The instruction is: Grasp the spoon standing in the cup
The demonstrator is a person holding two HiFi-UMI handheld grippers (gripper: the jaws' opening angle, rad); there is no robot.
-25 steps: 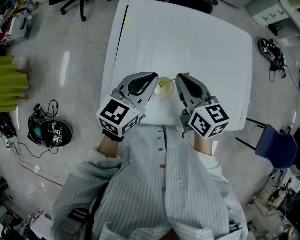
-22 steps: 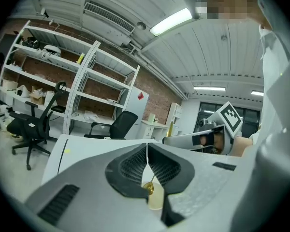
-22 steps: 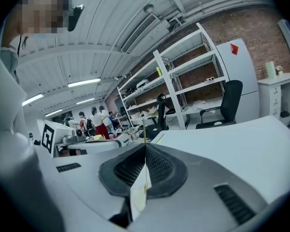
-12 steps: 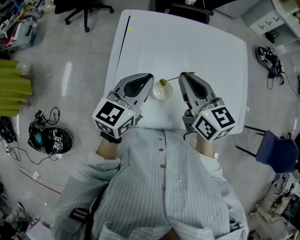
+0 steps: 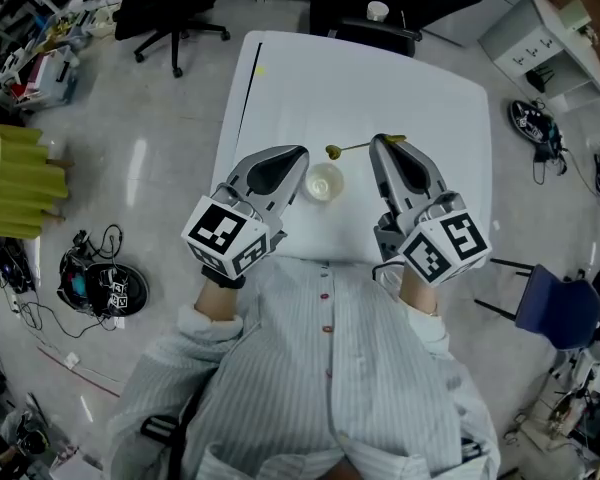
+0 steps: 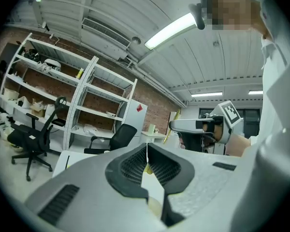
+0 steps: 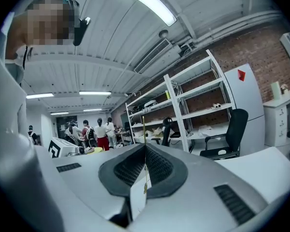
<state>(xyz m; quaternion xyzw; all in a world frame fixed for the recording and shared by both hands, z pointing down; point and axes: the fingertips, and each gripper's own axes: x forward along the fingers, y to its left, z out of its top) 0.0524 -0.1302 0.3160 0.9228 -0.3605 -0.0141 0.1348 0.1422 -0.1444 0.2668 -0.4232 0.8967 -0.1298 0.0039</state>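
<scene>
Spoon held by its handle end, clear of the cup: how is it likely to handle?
Probably stiff and light: the spoon sticks out sideways from the shut right hand-held gripper without sagging. Held at one end of a thin handle, it may swivel or slip if bumped.

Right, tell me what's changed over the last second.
The right gripper, fingers shut on the spoon, lifted it out of the cup; it now hangs clear of the rim. The left gripper stayed shut on the cup's edge.
</scene>
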